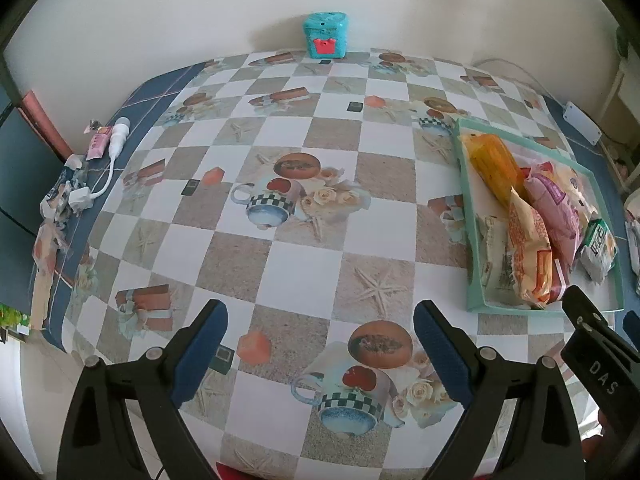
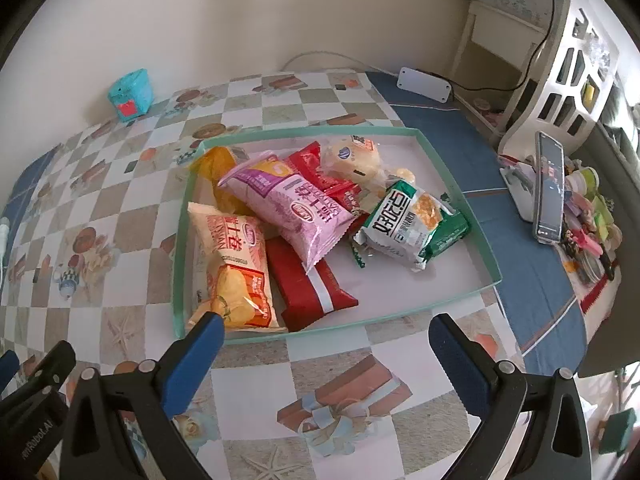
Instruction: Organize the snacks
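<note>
In the green tray (image 2: 452, 184), a pink packet (image 2: 296, 208) half hides a red one (image 2: 312, 288), while both the left gripper (image 1: 320, 356) and right gripper (image 2: 326, 360) stand released.

Both cameras sit on hand-held grippers and look steeply down along their own jaws, close above the counter (image 1: 280, 264). The left wrist view faces the wall across the open checked cloth, with a teal box (image 1: 325, 40) at the far edge and the green tray (image 1: 480, 308) off to its right. The right wrist view hangs nearer that tray (image 2: 360, 320), which fills its middle, and takes in the same teal box (image 2: 131, 95) far left. Each view seems to catch part of the other gripper at its lower edge, though the fisheye bends it.
</note>
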A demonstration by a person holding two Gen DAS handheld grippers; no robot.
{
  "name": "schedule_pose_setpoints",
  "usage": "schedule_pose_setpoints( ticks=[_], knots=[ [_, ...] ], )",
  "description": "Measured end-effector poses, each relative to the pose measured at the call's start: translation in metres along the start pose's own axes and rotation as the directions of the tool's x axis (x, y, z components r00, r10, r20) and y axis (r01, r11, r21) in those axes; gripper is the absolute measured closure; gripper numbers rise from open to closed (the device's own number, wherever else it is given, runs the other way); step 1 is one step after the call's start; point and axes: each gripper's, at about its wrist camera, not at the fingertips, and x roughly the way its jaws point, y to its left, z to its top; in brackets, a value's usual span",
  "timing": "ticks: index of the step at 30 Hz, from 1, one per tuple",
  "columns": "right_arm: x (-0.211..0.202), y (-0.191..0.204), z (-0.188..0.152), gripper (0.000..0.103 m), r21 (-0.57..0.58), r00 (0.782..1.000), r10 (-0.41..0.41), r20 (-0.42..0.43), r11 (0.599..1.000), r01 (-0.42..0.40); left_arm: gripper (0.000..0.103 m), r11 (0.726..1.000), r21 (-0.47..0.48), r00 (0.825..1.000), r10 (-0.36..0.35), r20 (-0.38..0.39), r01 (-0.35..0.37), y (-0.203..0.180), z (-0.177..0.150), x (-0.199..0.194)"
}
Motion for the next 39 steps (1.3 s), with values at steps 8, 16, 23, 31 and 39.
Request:
schedule_pose_setpoints(
  ticks=[8,16,23,31,39],
  knots=[
    [0.005,0.007,0.000,0.000,-0.021,1.000,0.005,-0.019,1.000,-0.005,0.009,1.000,0.004,1.000,-0.003,-0.005,0.003,0.001,0.002,0.002],
    [0.007,0.014,-0.001,0.000,-0.048,1.000,0.002,-0.026,0.999,-0.003,0.009,1.000,-0.013,1.000,-0.012,-0.017,0.012,0.008,0.003,0.005],
    [0.008,0.015,-0.002,0.000,-0.053,1.000,0.001,-0.029,0.999,-0.002,0.009,1.000,-0.023,1.000,-0.012,-0.028,0.011,0.011,0.002,0.008],
    [0.009,0.015,-0.002,0.000,-0.055,0.999,0.002,-0.036,0.998,-0.004,0.009,0.999,-0.032,0.999,-0.009,-0.041,0.007,0.011,0.001,0.011],
    [0.010,0.016,-0.003,0.000,-0.057,0.999,0.003,-0.040,0.998,-0.005,0.009,0.999,-0.039,0.999,-0.009,-0.050,0.007,0.013,0.000,0.013]
  ],
)
